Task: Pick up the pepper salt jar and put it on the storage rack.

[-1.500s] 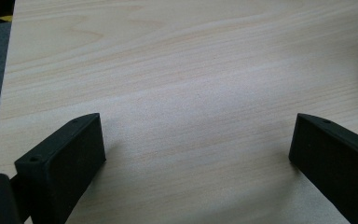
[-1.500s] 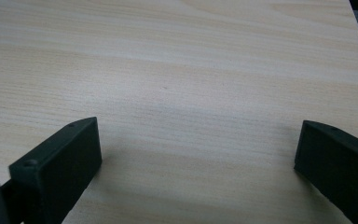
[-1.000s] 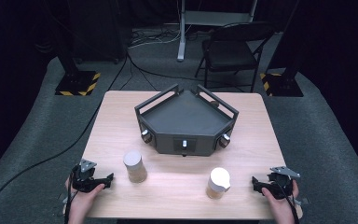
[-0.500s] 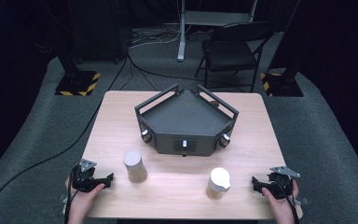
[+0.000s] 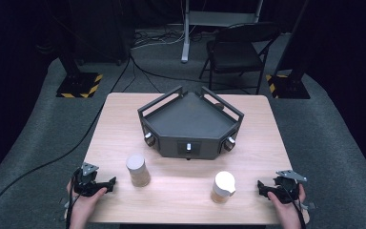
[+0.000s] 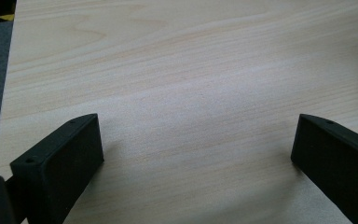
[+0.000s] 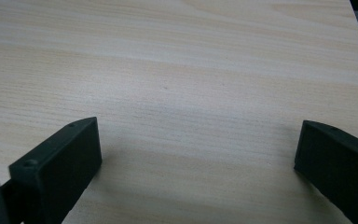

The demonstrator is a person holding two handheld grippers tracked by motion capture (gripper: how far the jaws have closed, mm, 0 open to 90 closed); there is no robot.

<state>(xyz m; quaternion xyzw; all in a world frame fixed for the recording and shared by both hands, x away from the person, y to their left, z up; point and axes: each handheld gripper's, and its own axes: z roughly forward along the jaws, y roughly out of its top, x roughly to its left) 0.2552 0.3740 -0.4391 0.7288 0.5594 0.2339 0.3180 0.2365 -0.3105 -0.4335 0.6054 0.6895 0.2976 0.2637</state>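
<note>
High view: left hand-held gripper [image 5: 106, 182] is resting spread, grey-lidded jar [image 5: 137, 170] upright at its 2 o'clock; right hand-held gripper [image 5: 263, 185], likewise spread, is facing white-lidded jar [image 5: 223, 187] at 9 o'clock on bench [image 5: 181, 191].

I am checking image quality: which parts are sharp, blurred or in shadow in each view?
High view: table evenly lit, surroundings dark. Left gripper view: wood grain sharp ahead, the near jaws soft, with shadow between them. Right gripper view: the same, grain sharp, jaws soft, shadow beside each jaw.
</note>
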